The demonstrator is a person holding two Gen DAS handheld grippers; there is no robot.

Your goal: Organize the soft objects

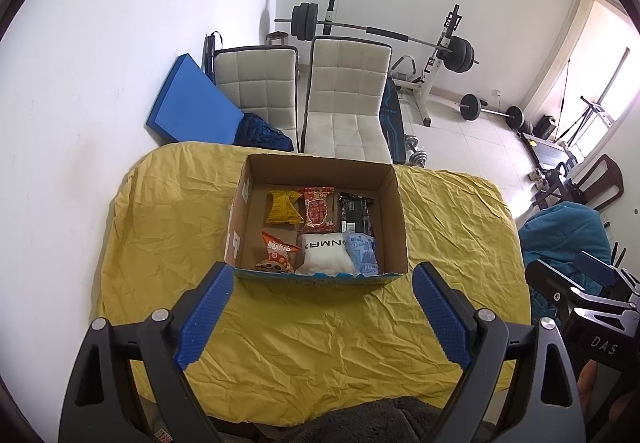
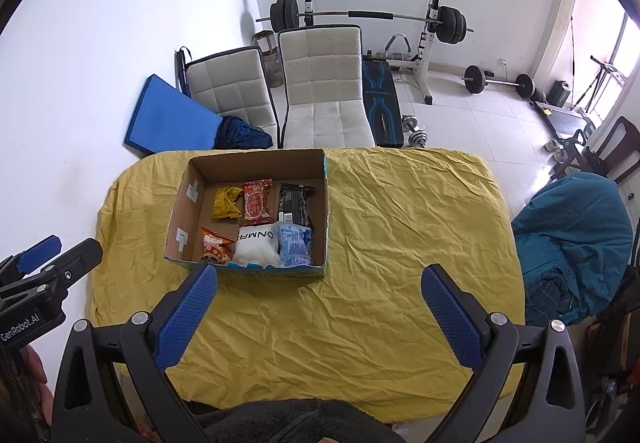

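My left gripper and right gripper hang with jaws spread wide, holding nothing, above the wrinkled yellow tablecloth. The brown cardboard box ahead contains six soft packets, including a white pouch at the near wall.

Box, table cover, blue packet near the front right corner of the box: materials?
Open brown box: looks like corrugated cardboard, matte, raw cut edges. Yellow table cover: thin woven fabric by its look, matte, densely creased. Pale blue packet: probably soft plastic film, slightly glossy and crinkled.
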